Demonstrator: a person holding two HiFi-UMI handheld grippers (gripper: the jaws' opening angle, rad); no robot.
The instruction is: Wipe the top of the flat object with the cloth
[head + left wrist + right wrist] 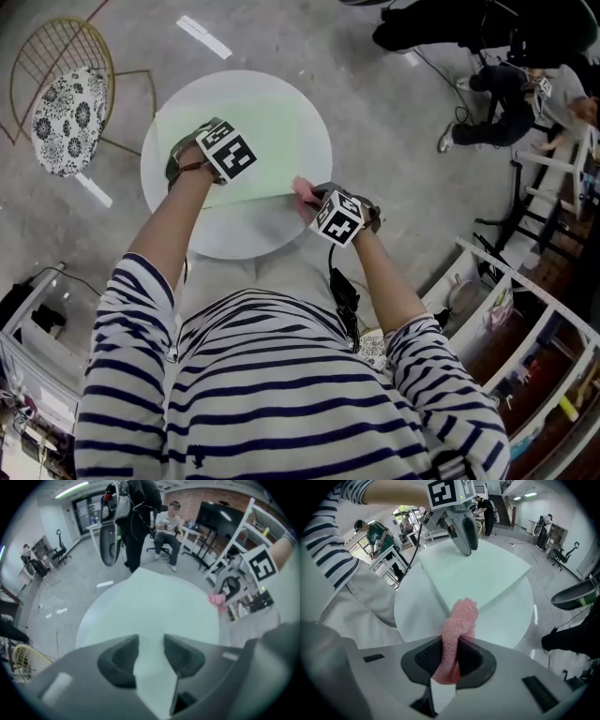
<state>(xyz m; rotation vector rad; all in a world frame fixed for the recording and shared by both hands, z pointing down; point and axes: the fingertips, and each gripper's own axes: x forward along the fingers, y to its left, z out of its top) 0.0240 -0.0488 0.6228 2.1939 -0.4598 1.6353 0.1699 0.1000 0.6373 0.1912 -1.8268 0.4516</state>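
A pale green, smooth, square board lies flat on the one round white table. The right gripper, jaws clamped on the single pink knitted cloth, holds it at the board's near right corner. The left gripper points down over the board's left side, jaws apart. Count: one board, one cloth, two grippers.

The head view looks steeply down on the round table from high above. Each gripper view sits close over that table, facing across it; all three share its top.
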